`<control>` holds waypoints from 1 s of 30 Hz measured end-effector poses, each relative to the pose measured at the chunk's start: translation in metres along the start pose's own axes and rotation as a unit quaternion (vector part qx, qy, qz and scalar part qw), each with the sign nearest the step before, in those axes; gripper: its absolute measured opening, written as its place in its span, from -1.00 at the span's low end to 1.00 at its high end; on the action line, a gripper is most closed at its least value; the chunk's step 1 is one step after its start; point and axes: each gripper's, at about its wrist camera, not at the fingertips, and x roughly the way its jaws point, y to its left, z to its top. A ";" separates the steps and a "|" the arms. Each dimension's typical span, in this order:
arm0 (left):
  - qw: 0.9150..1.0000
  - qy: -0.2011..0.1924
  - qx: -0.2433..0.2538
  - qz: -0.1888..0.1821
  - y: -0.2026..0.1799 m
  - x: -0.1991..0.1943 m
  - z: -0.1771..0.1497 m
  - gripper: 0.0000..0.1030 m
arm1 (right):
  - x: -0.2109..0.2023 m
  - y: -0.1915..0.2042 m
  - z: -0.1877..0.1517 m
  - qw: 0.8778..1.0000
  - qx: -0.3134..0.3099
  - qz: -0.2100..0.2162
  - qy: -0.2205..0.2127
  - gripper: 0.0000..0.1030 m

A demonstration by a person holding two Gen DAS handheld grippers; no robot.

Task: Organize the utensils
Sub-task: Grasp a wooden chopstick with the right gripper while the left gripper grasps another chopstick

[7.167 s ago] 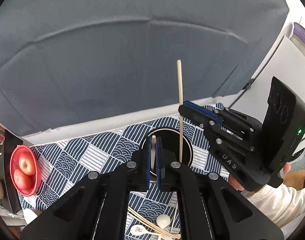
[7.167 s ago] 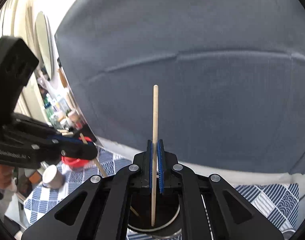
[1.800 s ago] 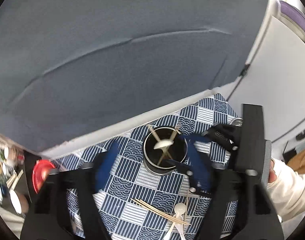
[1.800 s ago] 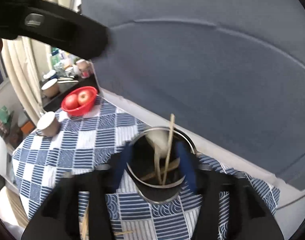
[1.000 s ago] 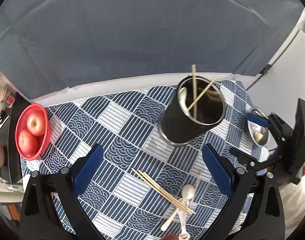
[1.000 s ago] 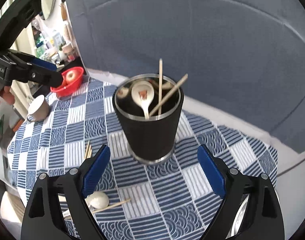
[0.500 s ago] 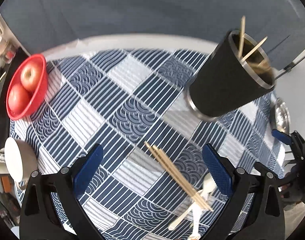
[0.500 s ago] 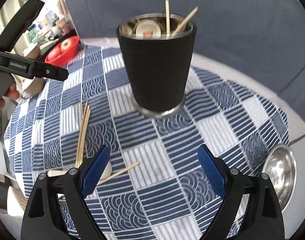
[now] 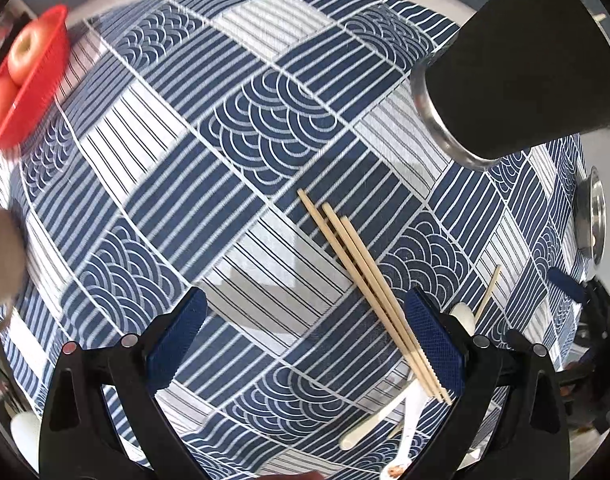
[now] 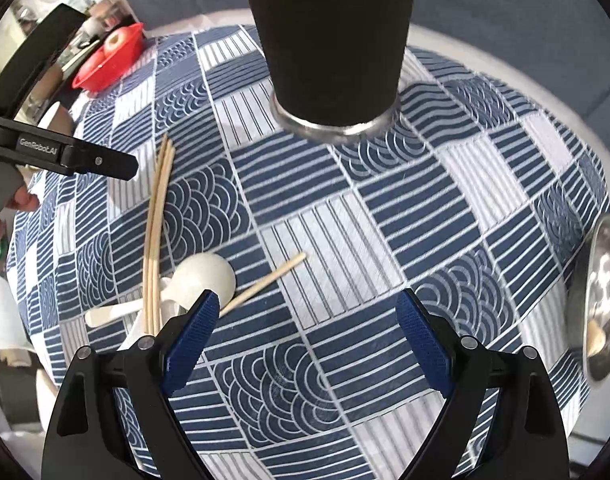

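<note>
Wooden chopsticks [image 9: 369, 292], three laid side by side, are seen on the blue-and-white patterned tablecloth [image 9: 233, 128], with their near ends passing just beside the right blue pad of the left gripper [image 9: 305, 336], whose jaws are spread wide with nothing held. White spoons [image 10: 203, 276] and a single loose chopstick [image 10: 265, 282] are found beside the bundle, near the left pad of the right gripper [image 10: 307, 330], which is likewise released and empty. Behind them the black utensil cup [image 10: 333, 44] is stood upright on the cloth, while a red basket [image 9: 29, 92] of apples and a steel dish [image 10: 603, 304] are kept at opposite edges.
</note>
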 end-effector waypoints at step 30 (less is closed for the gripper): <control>0.994 0.038 -0.085 0.063 -0.008 0.045 -0.025 0.91 | 0.030 0.003 -0.015 0.994 0.085 -0.022 0.059 0.66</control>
